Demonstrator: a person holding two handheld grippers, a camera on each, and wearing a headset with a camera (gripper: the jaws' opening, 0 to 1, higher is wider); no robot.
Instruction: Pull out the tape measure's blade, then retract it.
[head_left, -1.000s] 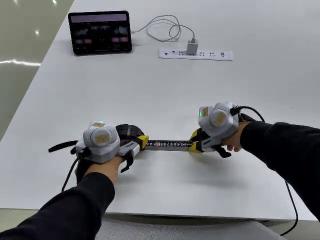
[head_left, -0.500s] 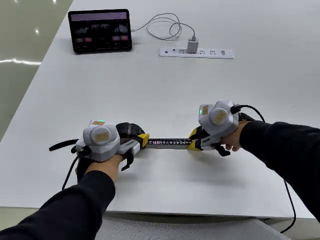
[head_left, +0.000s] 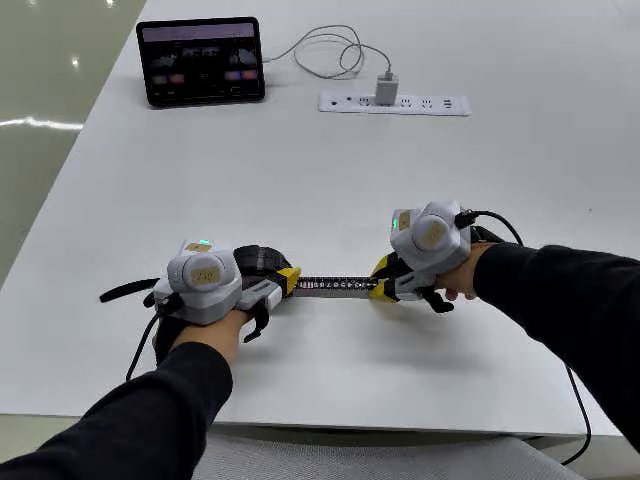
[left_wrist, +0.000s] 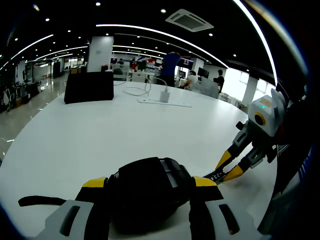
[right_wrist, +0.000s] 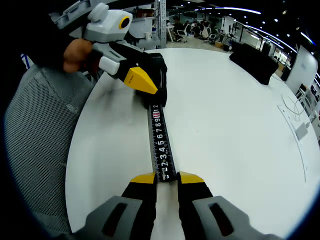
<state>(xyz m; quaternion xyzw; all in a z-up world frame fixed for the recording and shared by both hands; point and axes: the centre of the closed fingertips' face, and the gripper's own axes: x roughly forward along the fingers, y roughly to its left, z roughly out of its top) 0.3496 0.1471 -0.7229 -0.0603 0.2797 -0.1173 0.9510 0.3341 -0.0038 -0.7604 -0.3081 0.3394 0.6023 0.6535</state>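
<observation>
While the black tape case (left_wrist: 147, 195) sits by the near edge of the table (head_left: 330, 400), the left gripper (left_wrist: 150, 182) clamps it, jaws spread wide around its sides. A short run of blade (right_wrist: 160, 140) lies flat on the table from the case to the right gripper (right_wrist: 167, 178), whose yellow-tipped jaws stand narrow, pinching the blade's end. The two grippers face each other, near, in line along the blade. Farther back lies a power strip (head_left: 395, 103) with a charger (head_left: 386, 90) plugged in, its cable (head_left: 322, 55) looping to a dark tablet (head_left: 201, 60) propped upright at the far left.
</observation>
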